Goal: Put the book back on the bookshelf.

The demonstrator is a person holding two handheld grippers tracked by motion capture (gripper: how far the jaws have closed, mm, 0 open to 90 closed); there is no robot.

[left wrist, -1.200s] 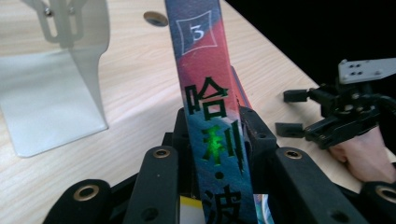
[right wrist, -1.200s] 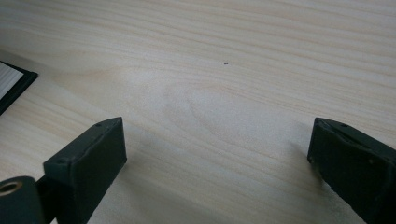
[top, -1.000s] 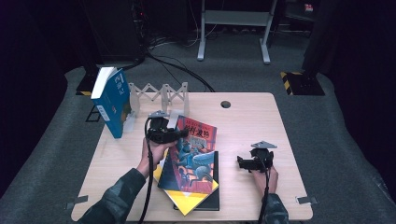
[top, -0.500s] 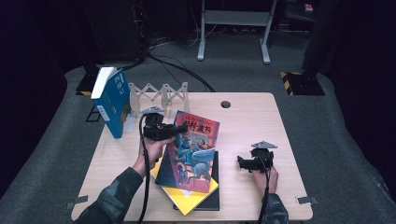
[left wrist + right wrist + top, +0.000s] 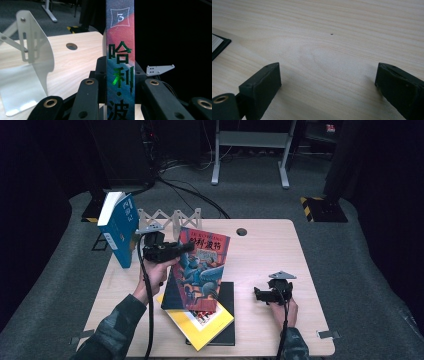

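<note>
a wooden table [image 5: 260, 250] with a round hole [image 5: 242, 231] near its far edge. a blue book [image 5: 120, 227] stands upright at the far left, beside a white zigzag rack [image 5: 172, 218]. a metal bookend [image 5: 32, 67] stands on the table.

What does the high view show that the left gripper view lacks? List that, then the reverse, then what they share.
High view adds: the blue book standing by the white rack, the yellow book lying on a black book, and the front cover of the illustrated book.
Left gripper view adds: that book's spine up close, with a "3" and green characters, clamped between the jaws of the left gripper.
Shared: the illustrated book, the left gripper, the white rack, the table with its round hole, and the grey plate of the right gripper.
</note>
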